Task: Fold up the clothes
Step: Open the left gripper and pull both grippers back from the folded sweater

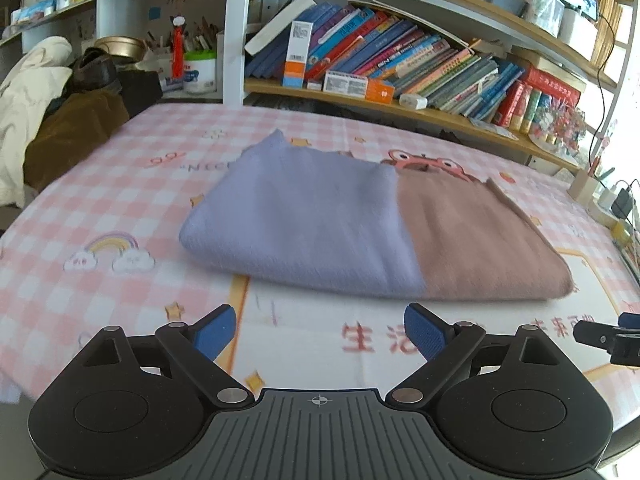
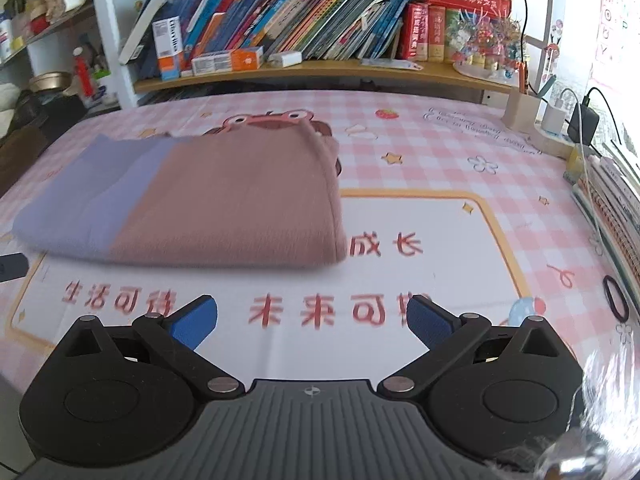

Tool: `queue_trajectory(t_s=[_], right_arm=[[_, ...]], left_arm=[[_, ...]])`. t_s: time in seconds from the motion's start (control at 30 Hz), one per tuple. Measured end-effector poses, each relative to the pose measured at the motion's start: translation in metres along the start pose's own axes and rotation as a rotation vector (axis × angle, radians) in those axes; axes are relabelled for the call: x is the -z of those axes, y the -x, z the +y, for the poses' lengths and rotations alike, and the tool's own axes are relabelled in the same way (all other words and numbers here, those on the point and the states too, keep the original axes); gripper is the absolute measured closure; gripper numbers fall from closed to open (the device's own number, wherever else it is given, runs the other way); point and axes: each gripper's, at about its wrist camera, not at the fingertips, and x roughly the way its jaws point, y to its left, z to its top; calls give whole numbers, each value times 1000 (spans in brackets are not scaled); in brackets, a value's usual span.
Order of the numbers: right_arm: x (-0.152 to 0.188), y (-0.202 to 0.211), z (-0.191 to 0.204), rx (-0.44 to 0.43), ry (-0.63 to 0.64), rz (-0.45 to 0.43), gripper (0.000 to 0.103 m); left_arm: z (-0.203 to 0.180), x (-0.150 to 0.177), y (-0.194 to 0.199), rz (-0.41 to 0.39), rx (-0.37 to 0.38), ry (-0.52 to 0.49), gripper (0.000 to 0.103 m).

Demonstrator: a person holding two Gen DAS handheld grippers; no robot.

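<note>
A folded garment, lilac on its left part (image 1: 296, 220) and dusty pink on its right part (image 1: 480, 240), lies flat on the pink checked table cover (image 1: 120, 200). The right wrist view shows the same garment (image 2: 224, 208) left of centre. My left gripper (image 1: 320, 332) hovers just in front of its near edge, open, with nothing between the blue pads. My right gripper (image 2: 312, 320) is open too, over the white printed panel in front of the garment's right end. The tip of the right gripper (image 1: 608, 336) shows at the right edge of the left wrist view.
Shelves of books (image 1: 400, 60) run along the far side of the table. A heap of clothes (image 1: 48, 120) sits at the far left. Chargers and cables (image 2: 576, 120) and stacked books (image 2: 616, 200) line the right edge. A black hair tie (image 2: 614, 298) lies near them.
</note>
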Motion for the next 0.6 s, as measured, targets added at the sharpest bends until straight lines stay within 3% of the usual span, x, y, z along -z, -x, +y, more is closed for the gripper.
queue_trajectory(t_s=[0.3, 0.6], right_arm=[[18, 11, -4, -27, 7, 15, 1], [15, 7, 2, -21, -5, 24, 1]], left_arm=[[-22, 21, 13, 36, -20, -19, 9], [-18, 17, 9, 50, -26, -43, 9]])
